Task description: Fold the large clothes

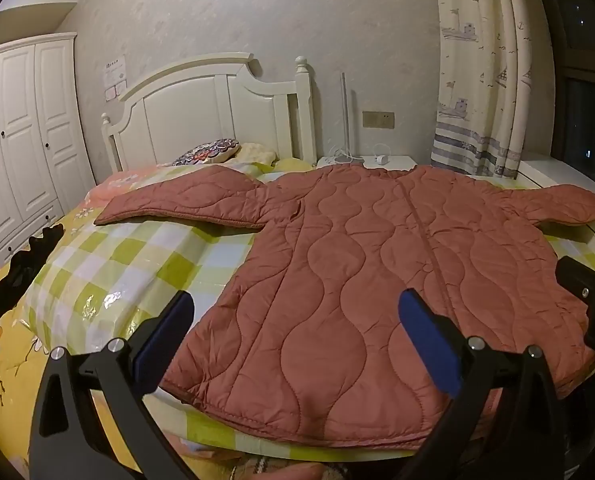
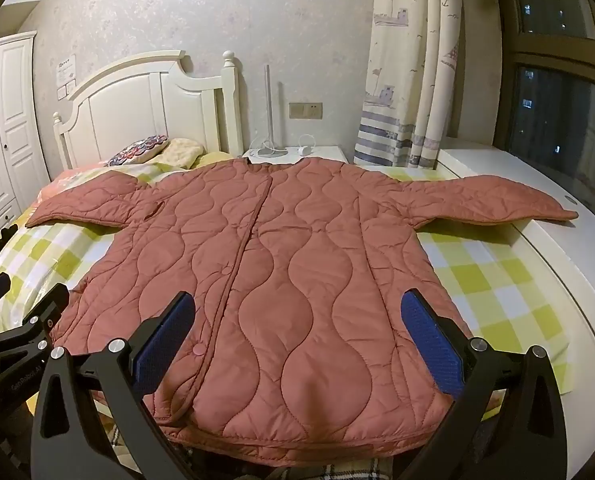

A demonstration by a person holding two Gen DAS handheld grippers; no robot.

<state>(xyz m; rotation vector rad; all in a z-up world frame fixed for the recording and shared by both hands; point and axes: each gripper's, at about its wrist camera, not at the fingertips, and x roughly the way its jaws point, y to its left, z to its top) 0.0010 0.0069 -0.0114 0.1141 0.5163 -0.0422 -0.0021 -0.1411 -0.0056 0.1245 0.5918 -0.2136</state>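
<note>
A rust-red quilted jacket [image 1: 377,256] [image 2: 281,264] lies flat and front-up on the bed, closed down its middle, with both sleeves spread out to the sides. My left gripper [image 1: 297,312] hovers open over the jacket's lower left part, blue pads wide apart and nothing between them. My right gripper [image 2: 297,312] stands open over the lower right part near the hem, also holding nothing. The right gripper's black frame [image 1: 589,292] shows at the right edge of the left wrist view, and the left gripper's frame [image 2: 21,320] at the left edge of the right wrist view.
The bed carries a green-and-white checked cover [image 1: 129,264] and a yellow sheet. A white headboard [image 1: 201,112], pillows [image 1: 209,150], a bedside table [image 2: 297,154], a wardrobe [image 1: 21,136], a curtain [image 2: 409,80] and a white window ledge [image 2: 537,208] surround it. A dark garment [image 1: 25,264] lies at the bed's left.
</note>
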